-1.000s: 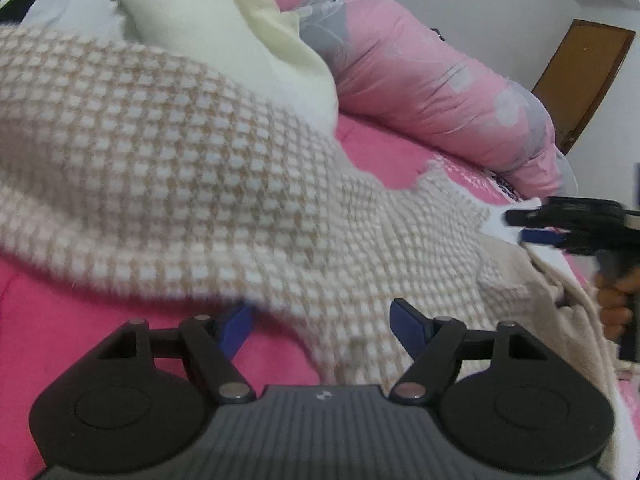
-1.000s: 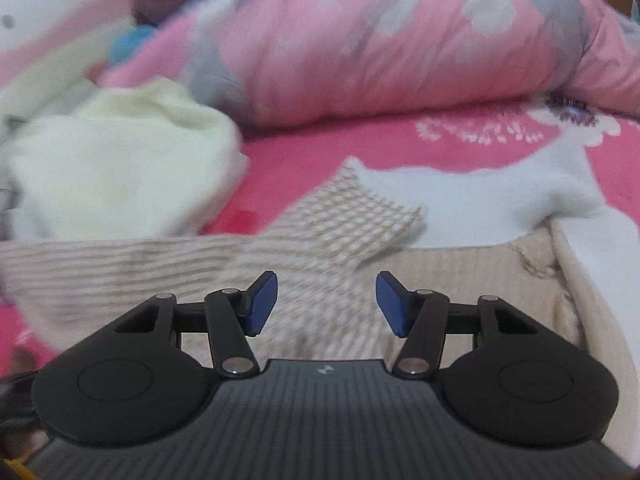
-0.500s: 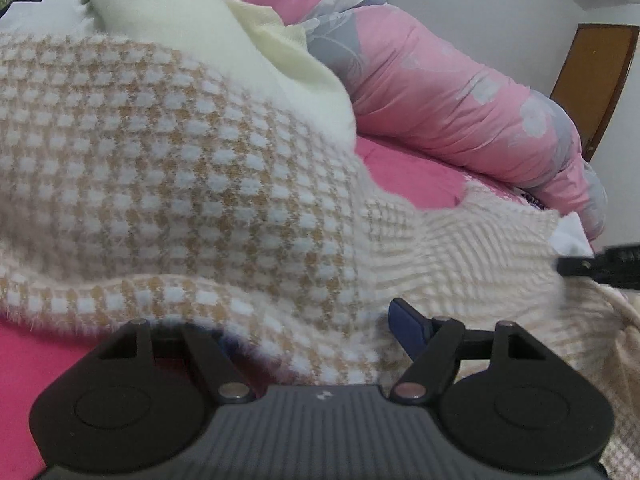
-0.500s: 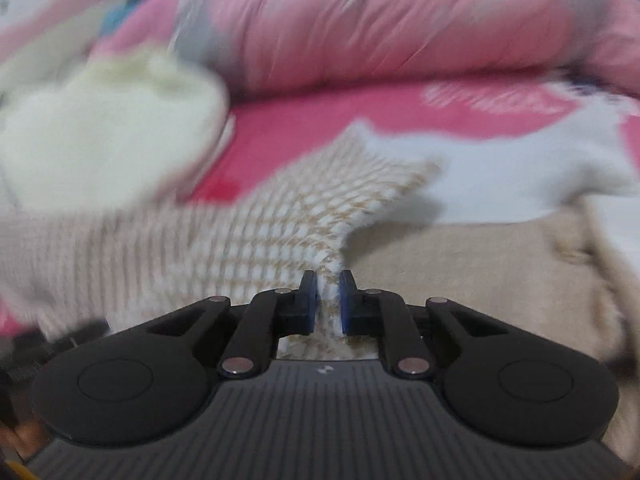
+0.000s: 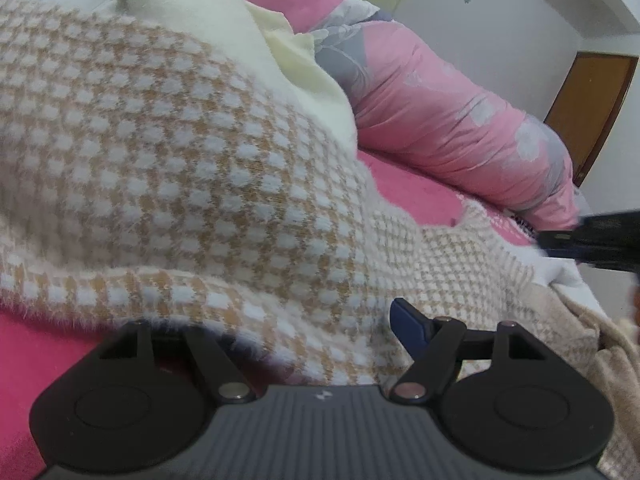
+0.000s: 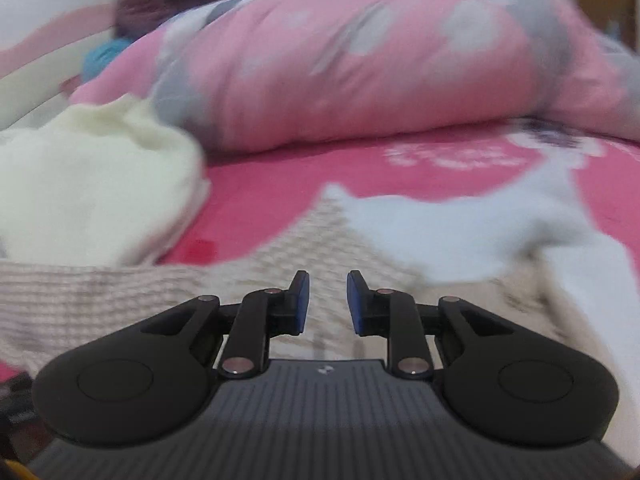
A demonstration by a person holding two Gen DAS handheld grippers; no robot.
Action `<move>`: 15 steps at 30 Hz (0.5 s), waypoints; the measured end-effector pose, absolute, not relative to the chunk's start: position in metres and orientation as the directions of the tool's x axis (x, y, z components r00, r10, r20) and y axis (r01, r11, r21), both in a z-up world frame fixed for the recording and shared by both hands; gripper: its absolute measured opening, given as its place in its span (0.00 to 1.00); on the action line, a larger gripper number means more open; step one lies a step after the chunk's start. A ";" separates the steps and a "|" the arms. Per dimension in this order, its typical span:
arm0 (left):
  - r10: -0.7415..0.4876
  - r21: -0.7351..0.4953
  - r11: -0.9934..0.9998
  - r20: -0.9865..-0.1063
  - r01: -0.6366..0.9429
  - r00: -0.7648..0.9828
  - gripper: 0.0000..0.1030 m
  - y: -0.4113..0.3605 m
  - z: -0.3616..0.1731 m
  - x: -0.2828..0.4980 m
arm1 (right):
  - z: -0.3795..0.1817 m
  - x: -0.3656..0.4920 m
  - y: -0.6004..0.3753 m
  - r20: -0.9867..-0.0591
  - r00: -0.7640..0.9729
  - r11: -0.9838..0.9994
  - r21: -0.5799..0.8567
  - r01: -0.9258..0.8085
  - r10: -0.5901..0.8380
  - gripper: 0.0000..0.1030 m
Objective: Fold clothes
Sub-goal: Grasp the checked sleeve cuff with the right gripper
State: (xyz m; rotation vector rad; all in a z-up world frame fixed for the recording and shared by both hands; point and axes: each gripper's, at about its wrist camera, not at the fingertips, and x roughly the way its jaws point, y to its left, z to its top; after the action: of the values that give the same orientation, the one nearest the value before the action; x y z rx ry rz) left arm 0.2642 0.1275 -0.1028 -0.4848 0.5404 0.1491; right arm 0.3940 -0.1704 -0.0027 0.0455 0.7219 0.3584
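My left fingers (image 5: 316, 332) spread wide around the checked knit's (image 5: 168, 184) hem; no pinch visible. My right fingers (image 6: 327, 304) have just been opening, nothing between them. The knit stretches from nine toward three o'clock; left is nearer.

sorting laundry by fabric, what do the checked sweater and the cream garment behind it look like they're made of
Checked sweater: looks like a fuzzy knit, maybe wool or acrylic; fine hairs stand off its folded edge, finish matte.
Cream garment: seems a soft fleece or brushed knit, with a smooth, matte surface and no visible weave. Exact fibre can't be told.
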 end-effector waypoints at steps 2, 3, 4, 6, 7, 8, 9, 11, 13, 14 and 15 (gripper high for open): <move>0.000 -0.425 0.869 -0.514 -0.255 0.858 0.73 0.131 -0.105 0.262 | -0.023 0.423 -0.154 -0.688 0.628 0.928 0.202 -0.314 0.363 0.19; -0.006 -0.437 0.864 -0.507 -0.251 0.862 0.73 0.132 -0.106 0.261 | -0.040 0.439 -0.149 -0.729 0.591 0.935 0.215 -0.282 0.346 0.22; -0.011 -0.448 0.859 -0.500 -0.247 0.866 0.73 0.134 -0.105 0.260 | -0.057 0.455 -0.144 -0.767 0.551 0.942 0.225 -0.249 0.329 0.21; -0.026 -0.475 0.847 -0.485 -0.239 0.874 0.73 0.138 -0.107 0.258 | -0.062 0.470 -0.149 -0.779 0.524 0.938 0.293 -0.183 0.346 0.21; -0.031 -0.486 0.842 -0.480 -0.236 0.877 0.73 0.139 -0.108 0.258 | -0.060 0.476 -0.153 -0.776 0.518 0.931 0.333 -0.150 0.361 0.21; -0.037 -0.496 0.836 -0.475 -0.233 0.879 0.73 0.141 -0.108 0.258 | -0.054 0.478 -0.159 -0.773 0.517 0.923 0.371 -0.104 0.368 0.24; -0.041 -0.505 0.832 -0.470 -0.231 0.881 0.73 0.143 -0.109 0.258 | -0.047 0.477 -0.163 -0.772 0.519 0.917 0.392 -0.066 0.367 0.29; -0.043 -0.508 0.831 -0.467 -0.228 0.883 0.73 0.142 -0.109 0.258 | -0.035 0.476 -0.169 -0.774 0.520 0.910 0.415 -0.015 0.361 0.37; -0.044 -0.514 0.827 -0.463 -0.228 0.885 0.73 0.141 -0.108 0.254 | -0.025 0.477 -0.170 -0.778 0.514 0.902 0.432 0.021 0.361 0.48; -0.043 -0.515 0.826 -0.462 -0.229 0.886 0.73 0.140 -0.108 0.252 | -0.023 0.479 -0.167 -0.779 0.508 0.896 0.444 0.033 0.367 0.50; -0.041 -0.514 0.826 -0.465 -0.232 0.884 0.73 0.140 -0.107 0.251 | -0.023 0.483 -0.162 -0.781 0.498 0.887 0.459 0.047 0.378 0.52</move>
State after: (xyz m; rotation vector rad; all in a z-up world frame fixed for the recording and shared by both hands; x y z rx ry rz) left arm 0.2511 0.1402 -0.1071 -0.5959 0.4819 0.1061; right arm 0.4827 -0.1618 -0.0230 0.4566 1.0394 0.2089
